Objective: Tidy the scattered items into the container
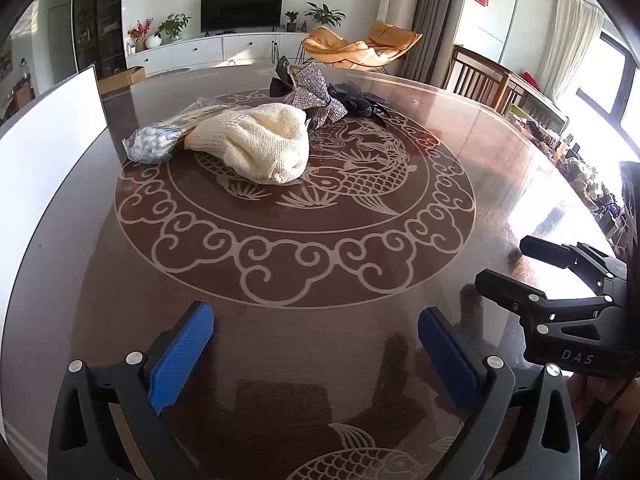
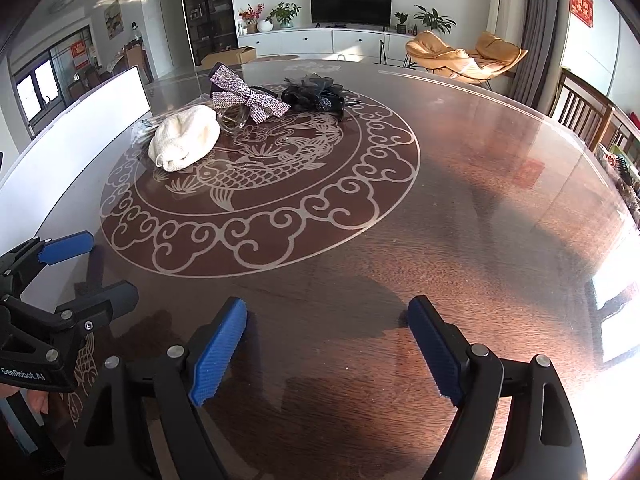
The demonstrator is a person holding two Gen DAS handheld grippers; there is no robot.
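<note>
Two grippers' jaws spread, nothing between — glossy round table with carp inlay, sunlit living room

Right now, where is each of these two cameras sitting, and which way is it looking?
Left wrist view: on the left gripper, looking over the table at the cream knit hat; its open blue fingers show, with the right gripper alongside.
Right wrist view: on the right gripper, facing the same way; its open fingers and the left gripper show.
Both share the hat, the sparkly bow and the television.
</note>
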